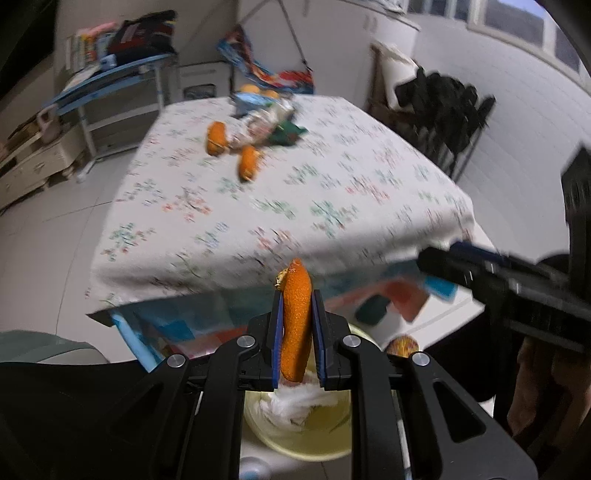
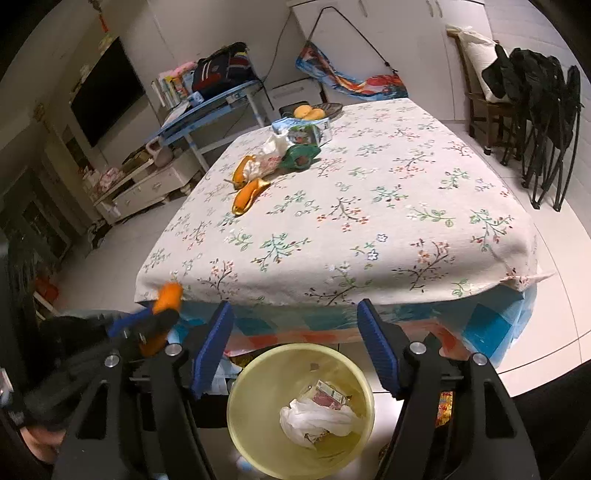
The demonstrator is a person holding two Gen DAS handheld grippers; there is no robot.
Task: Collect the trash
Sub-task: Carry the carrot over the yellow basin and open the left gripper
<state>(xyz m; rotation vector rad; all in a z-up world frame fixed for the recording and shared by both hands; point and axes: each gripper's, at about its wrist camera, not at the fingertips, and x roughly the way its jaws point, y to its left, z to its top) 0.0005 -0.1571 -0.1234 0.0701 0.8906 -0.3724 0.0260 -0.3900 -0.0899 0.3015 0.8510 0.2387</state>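
The room had pale walls (image 2: 221, 26) and a light tiled floor (image 2: 554, 314). A table (image 2: 369, 206) under a white floral cloth filled the middle. A dark flat screen (image 2: 107, 92) hung on the left wall above a low cream drawer unit (image 2: 147, 188). Beside it stood a blue-framed shelf desk (image 2: 207, 107) piled with books and bags. At the right, a wooden chair (image 2: 480, 99) carried a white cushion, with dark folding chairs (image 2: 546, 122) leaning next to it. Windows (image 1: 517, 22) showed near the ceiling.
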